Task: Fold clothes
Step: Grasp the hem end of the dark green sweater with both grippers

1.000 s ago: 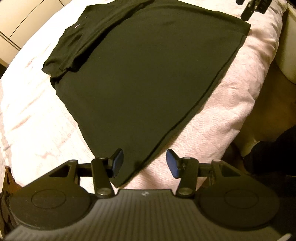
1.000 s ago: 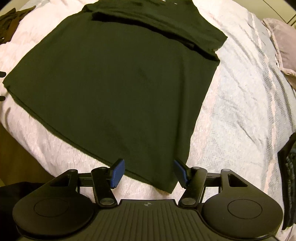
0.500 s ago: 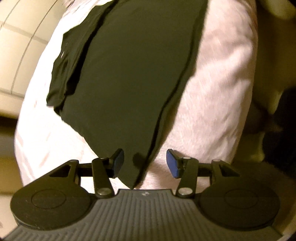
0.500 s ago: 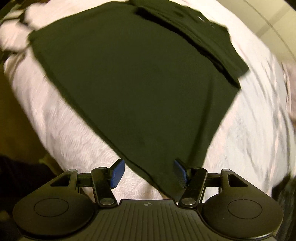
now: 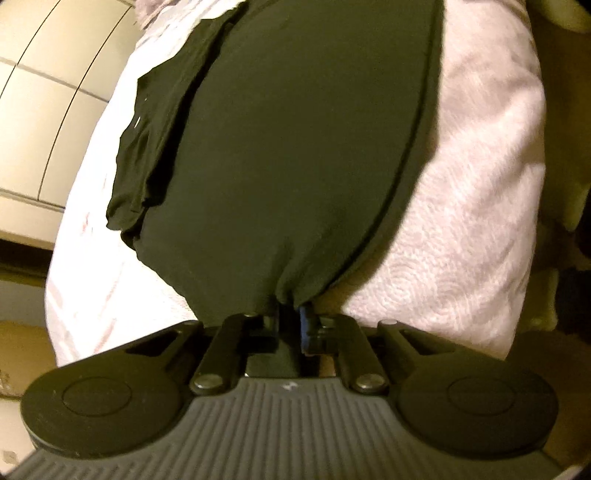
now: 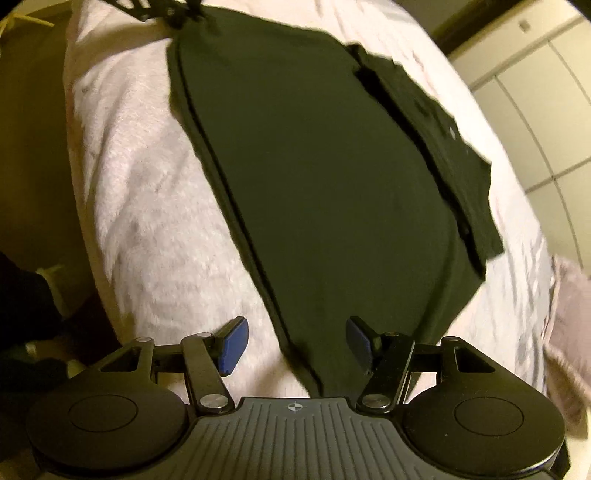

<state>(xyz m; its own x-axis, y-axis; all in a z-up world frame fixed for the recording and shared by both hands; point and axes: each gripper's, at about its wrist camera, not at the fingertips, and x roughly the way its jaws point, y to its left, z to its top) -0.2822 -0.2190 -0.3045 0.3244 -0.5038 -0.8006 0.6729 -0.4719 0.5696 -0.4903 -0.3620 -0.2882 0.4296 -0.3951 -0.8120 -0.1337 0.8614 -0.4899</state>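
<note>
A dark green T-shirt (image 5: 295, 147) lies flat on a pale pink bedcover (image 5: 461, 221), one sleeve (image 5: 147, 155) folded in over the body. My left gripper (image 5: 290, 317) is closing its jaws on the shirt's near hem corner; the cloth puckers between the pads. In the right wrist view the same shirt (image 6: 314, 166) stretches away, and my right gripper (image 6: 295, 343) stands open over the other hem corner, with cloth between its fingers but not pinched. The left gripper (image 6: 162, 11) shows at the far corner.
The bedcover (image 6: 147, 221) drops off at the bed's edge beside the hem, with dim floor (image 6: 29, 147) below. Pale cupboard doors (image 5: 37, 110) stand beyond the bed. A greyish pillow (image 6: 572, 314) lies at the right.
The left jaws have closed from wide apart onto the hem corner, bunching the cloth. Both grippers have come down and rolled; the right one moved sideways along the hem to its corner.
</note>
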